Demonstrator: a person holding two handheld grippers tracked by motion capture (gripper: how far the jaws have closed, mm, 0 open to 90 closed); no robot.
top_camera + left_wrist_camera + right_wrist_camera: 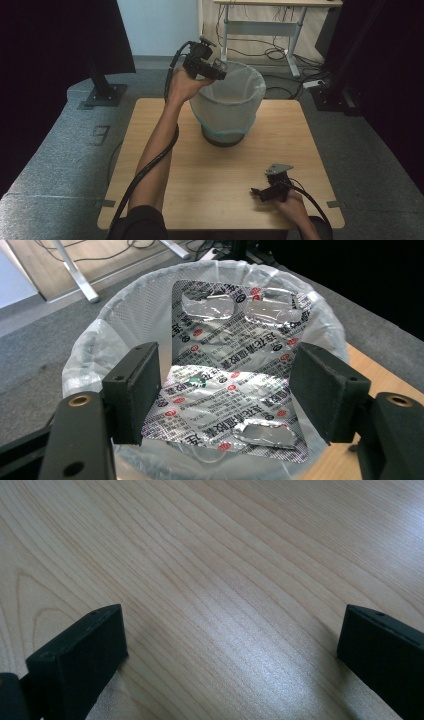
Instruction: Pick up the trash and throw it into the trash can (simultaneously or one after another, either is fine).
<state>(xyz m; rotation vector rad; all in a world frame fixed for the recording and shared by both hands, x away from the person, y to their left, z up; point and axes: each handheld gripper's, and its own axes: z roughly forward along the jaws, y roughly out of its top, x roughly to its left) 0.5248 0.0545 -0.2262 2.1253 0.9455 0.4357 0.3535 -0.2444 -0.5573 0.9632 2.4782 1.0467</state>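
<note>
Bin [227,107], mesh, clear liner, at table's [200,200] 12 o'clock edge. Blister pack [230,370], foil, clenched edgewise by left gripper [227,390] above the bin's mouth. Right gripper [230,645]: jaws released, resting at 5 o'clock on bare wood.

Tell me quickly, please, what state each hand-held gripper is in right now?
Left hand-held gripper: closed on the foil blister pack, held above the lined bin.
Right hand-held gripper: open, holding nothing, low over the wooden table.

Repeated Chinese characters and red round marks — upside down — on foil blister pack [227,380]
</note>
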